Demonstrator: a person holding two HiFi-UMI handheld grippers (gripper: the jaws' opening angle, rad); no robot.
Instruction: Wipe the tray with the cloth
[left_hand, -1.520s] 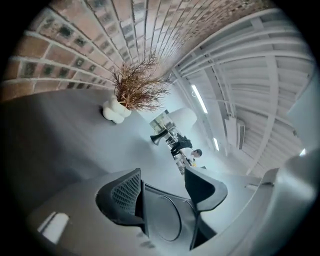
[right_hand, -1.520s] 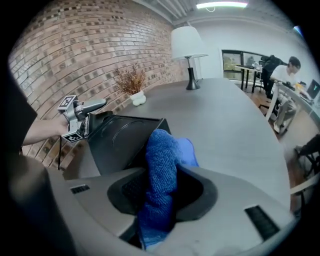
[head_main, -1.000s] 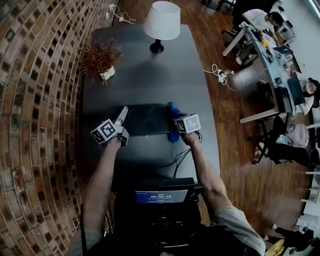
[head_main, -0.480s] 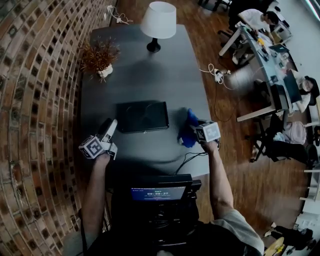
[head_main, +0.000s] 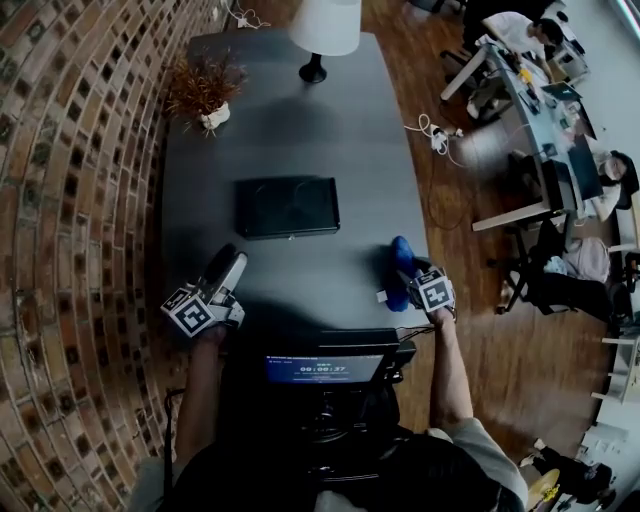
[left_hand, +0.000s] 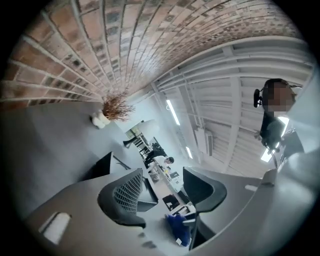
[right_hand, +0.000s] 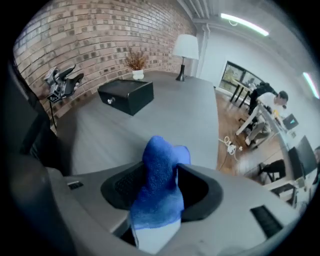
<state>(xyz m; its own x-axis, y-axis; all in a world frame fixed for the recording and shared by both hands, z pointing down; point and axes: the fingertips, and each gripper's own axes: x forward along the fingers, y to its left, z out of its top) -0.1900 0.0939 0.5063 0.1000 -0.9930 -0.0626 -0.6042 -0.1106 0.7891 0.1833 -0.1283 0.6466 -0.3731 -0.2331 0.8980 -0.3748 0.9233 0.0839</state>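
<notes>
The black tray (head_main: 287, 206) lies mid-table, with both grippers drawn back from it toward the near edge. My right gripper (head_main: 418, 283) is at the table's front right and points steeply down. The blue cloth (head_main: 400, 264) stands bunched between its jaws (right_hand: 159, 172). Those jaws have just been opening, and the cloth now sits loosely in the gap. My left gripper (head_main: 222, 276) hovers at the front left and points level. Its jaws have just been closing a little but stay apart with nothing between them (left_hand: 162, 192). The tray (right_hand: 126, 95) shows far ahead in the right gripper view.
A white lamp (head_main: 325, 30) and a dried plant in a white pot (head_main: 205, 90) stand at the table's far end. A brick wall (head_main: 70, 200) runs along the left. A screen on a stand (head_main: 325, 368) sits at the near edge. Desks, cables and people are at the right.
Both grippers pulled back from the tray toward the near edge. The right one carried the blue cloth off the tray to the front right; the left one left the tray's left side.
</notes>
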